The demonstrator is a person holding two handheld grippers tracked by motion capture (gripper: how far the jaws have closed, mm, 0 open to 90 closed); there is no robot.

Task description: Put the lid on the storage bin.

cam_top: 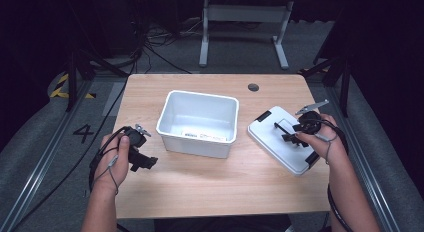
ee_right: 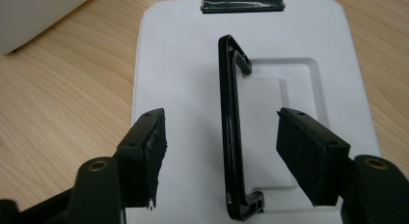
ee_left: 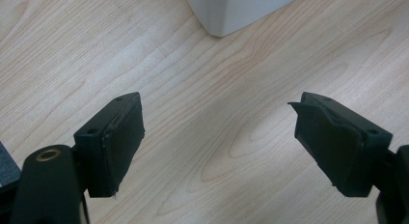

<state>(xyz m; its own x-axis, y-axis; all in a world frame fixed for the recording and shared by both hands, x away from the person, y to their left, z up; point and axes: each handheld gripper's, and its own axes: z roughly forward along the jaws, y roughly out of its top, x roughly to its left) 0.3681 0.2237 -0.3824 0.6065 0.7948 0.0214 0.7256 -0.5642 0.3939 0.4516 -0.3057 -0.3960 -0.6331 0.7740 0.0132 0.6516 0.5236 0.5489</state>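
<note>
Nearest, at the table's [cam_top: 200,192] front left: left gripper [cam_top: 141,151] held low over bare wood, jaws spread wide with nothing between them, a corner of the white storage bin [ee_left: 231,11] just ahead in the left gripper view. Farther in, on the right side of the table: right gripper [cam_top: 290,134] poised over the white lid [cam_top: 270,137], jaws apart and straddling the raised black handle [ee_right: 230,137] without touching it, pads [ee_right: 308,151] standing clear on either side in the right gripper view. Lid lying flat on the wood, top side up, just beside the bin and apart from it; black latch clip [ee_right: 242,3] at its far end, another at the near corner in the high view. Likely light, stiff moulded plastic with a smooth, somewhat slippery face, so poor to pinch by the flat rim. Best hold judged to be the handle bar near its middle, squeezed across its narrow width, so the lid hangs level rather than swinging; a hold toward one end would probably tip it. Beyond, mid-table: bin open, upright and empty apart from a label on its inner wall. Farthest: round cable port [cam_top: 253,87] at the rear edge.
</note>
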